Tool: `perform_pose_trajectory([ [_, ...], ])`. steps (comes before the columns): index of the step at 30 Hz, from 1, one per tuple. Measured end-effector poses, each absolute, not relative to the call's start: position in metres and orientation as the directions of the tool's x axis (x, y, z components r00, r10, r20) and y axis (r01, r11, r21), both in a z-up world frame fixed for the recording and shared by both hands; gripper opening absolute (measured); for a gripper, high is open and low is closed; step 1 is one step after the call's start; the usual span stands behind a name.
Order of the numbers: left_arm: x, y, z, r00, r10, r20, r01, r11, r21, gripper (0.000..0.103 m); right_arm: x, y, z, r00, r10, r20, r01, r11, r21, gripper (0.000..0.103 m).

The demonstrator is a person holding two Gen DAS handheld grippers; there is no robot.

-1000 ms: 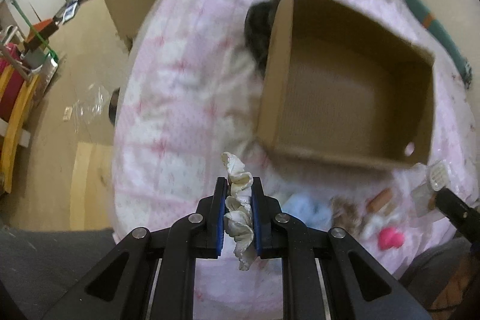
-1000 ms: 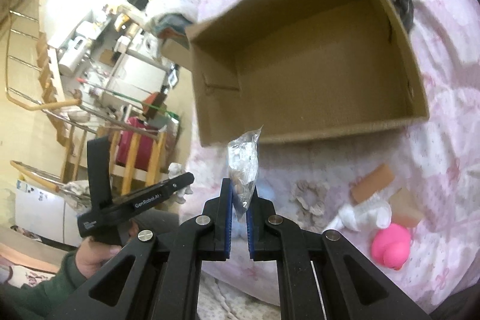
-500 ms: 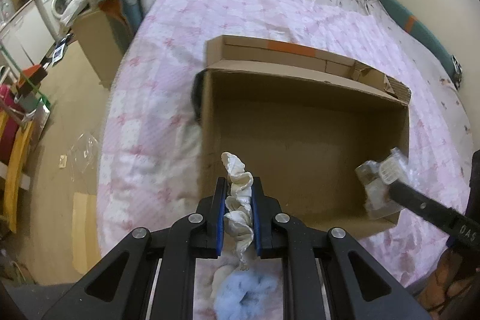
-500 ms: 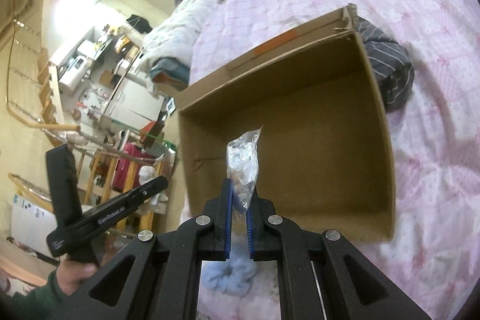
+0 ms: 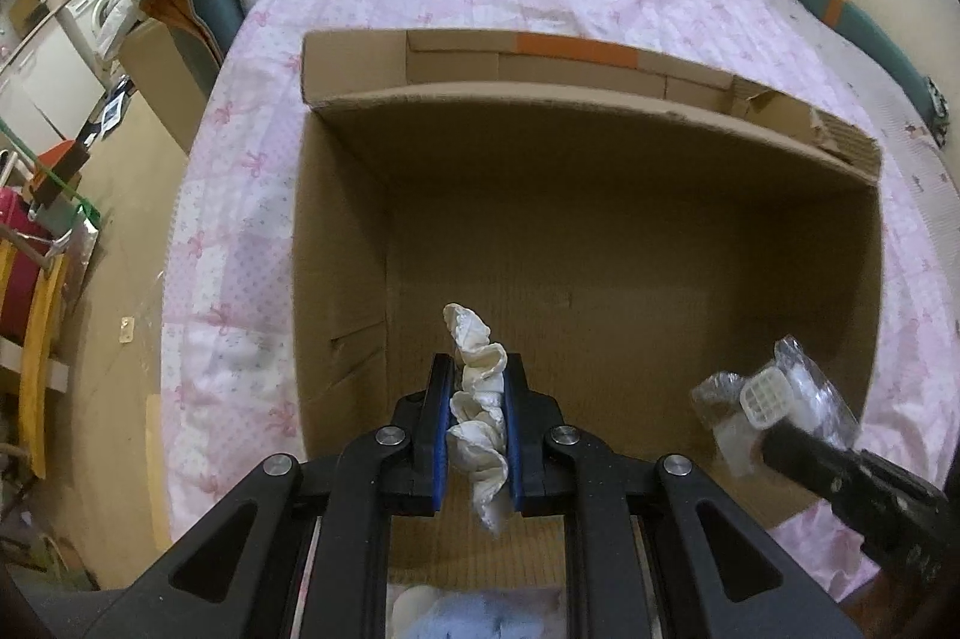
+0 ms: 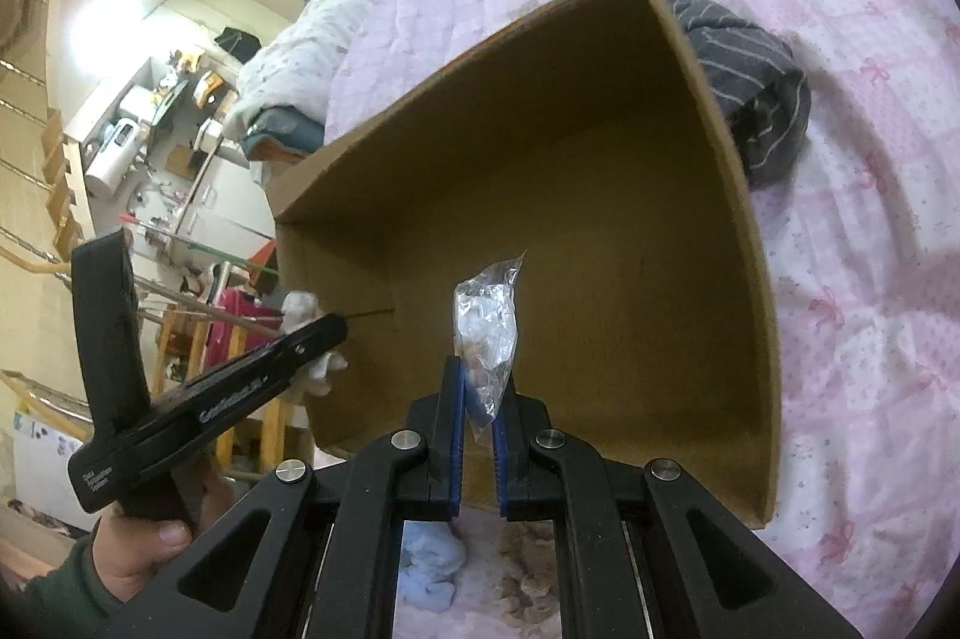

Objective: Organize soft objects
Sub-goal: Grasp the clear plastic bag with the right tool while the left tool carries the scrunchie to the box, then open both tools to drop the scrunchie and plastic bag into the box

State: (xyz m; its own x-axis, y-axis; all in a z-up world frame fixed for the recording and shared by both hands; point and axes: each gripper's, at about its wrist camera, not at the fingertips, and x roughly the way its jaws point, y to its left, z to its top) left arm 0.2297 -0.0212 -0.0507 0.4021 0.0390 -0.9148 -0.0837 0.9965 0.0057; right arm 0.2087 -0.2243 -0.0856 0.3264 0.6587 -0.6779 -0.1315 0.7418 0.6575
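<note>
My left gripper (image 5: 477, 369) is shut on a cream ruffled scrunchie (image 5: 477, 399) and hangs over the near-left part of an open cardboard box (image 5: 600, 111) on a pink bed. My right gripper (image 6: 478, 375) is shut on a clear plastic packet (image 6: 487, 333) with white pieces inside, held above the box (image 6: 690, 51) near its front wall. In the left wrist view the packet (image 5: 774, 393) and the right gripper's tip show at the lower right. In the right wrist view the left gripper (image 6: 324, 333) with the scrunchie (image 6: 303, 309) shows at the left, held by a hand (image 6: 135, 543). The box is bare inside.
A pale blue fluffy item (image 5: 474, 618) lies on the bed in front of the box, with a beige scrunchie (image 6: 528, 567) beside it. A dark striped cloth (image 6: 744, 75) lies behind the box. The pink quilt (image 5: 240, 219) drops to the floor on the left, where furniture stands.
Both grippers have moved forward from in front of the box to over its inside, each keeping its grip. The toys in front of the box have slid out of view below.
</note>
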Motion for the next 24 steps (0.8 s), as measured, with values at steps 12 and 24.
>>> perform_pose_trajectory([
  [12,0.233,-0.021,-0.074,0.372,0.049,-0.927,-0.107,0.994,0.009,0.03,0.219,-0.203,-0.096,0.303,0.593,-0.746,-0.13,0.802,0.583,0.01],
  [24,0.218,-0.02,-0.061,0.424,0.077,-0.903,-0.109,0.993,0.034,0.062,0.219,-0.193,-0.098,0.299,0.574,-0.763,-0.139,0.817,0.56,0.01],
])
